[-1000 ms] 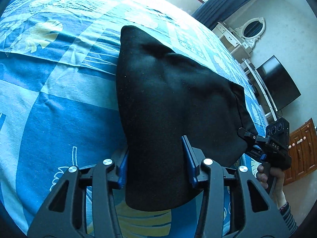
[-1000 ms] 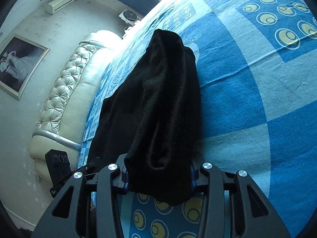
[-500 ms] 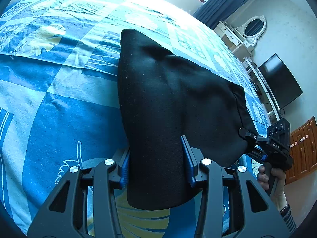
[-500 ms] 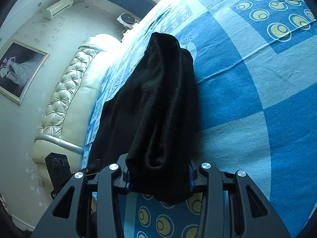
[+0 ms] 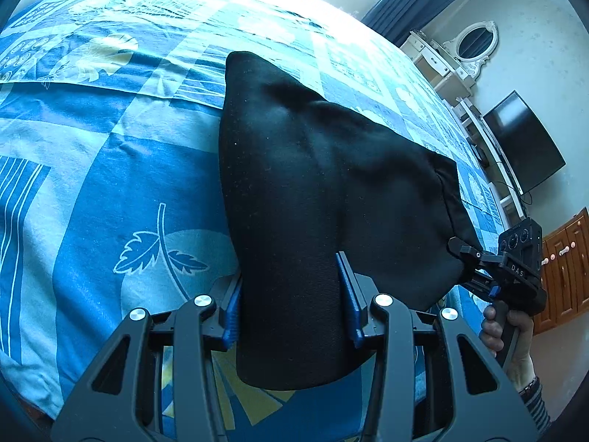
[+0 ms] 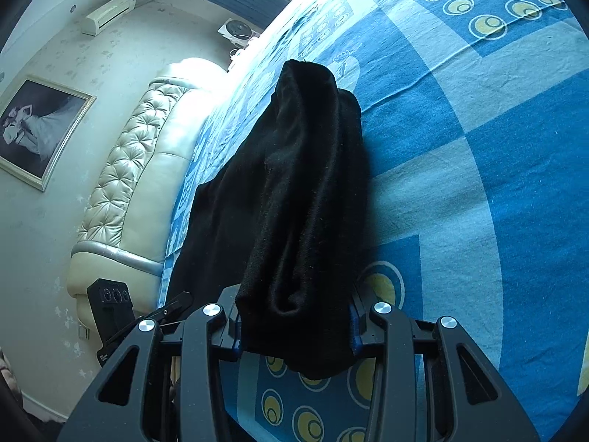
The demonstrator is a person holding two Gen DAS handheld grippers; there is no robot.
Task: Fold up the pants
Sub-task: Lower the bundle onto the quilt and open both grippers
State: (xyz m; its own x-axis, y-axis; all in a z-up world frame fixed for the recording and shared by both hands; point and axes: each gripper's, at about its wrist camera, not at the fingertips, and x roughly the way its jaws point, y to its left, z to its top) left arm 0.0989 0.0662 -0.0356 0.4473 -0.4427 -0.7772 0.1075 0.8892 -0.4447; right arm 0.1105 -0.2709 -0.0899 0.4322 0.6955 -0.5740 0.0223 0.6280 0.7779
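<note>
While both grippers clamp pants [image 5: 313, 191], bedspread [image 5: 110, 169] surrounds.

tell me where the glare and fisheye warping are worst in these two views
Left wrist view: the bedspread blows out white at its far edge under the window, and the TV leans at the rim. Right wrist view: glare washes the headboard top; the black pants show little detail.

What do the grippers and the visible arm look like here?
Both the left gripper and the right gripper are matte black, with angular cut-out finger frames, silver round screw heads and blue ribbed pads. Right unit's body reads "DAS". The right hand shows a striped cuff and wristband.
</note>
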